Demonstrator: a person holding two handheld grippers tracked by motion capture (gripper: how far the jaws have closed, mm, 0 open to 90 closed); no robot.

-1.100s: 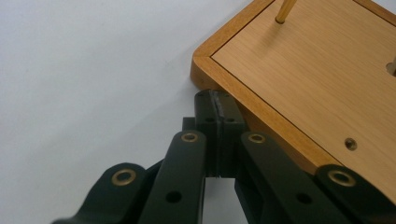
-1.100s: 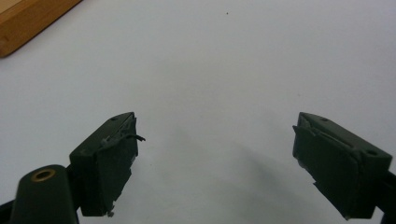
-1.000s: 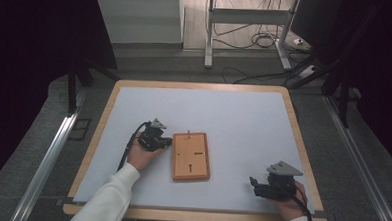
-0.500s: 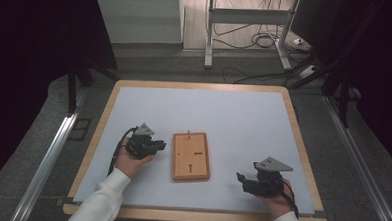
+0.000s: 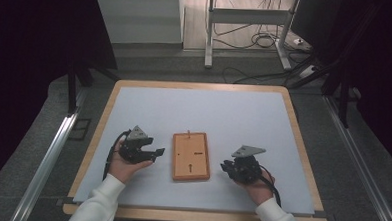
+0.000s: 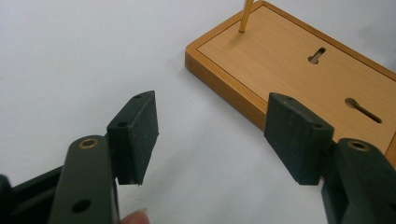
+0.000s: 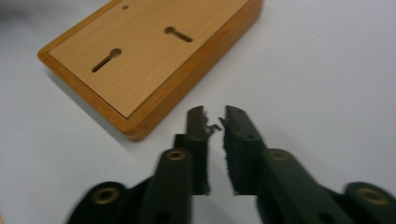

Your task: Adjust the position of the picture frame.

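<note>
Two grippers flanked the wooden board [image 5: 191,156] on the table [image 5: 234,112], and you had neither on it, so by my judgement the handling itself was all left to do. Your left gripper [image 5: 152,152] had just been opening; its jaws stood wide with nothing between them, just beside the board's left edge. Your right gripper [image 5: 226,166] had just been closing, clenched almost together on nothing, near the board's right edge.

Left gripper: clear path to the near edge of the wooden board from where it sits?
Probably yes. The left gripper sits just beside the wooden board, fingers wide apart with nothing between them, and bare white mat leads to the board's edge.
</note>
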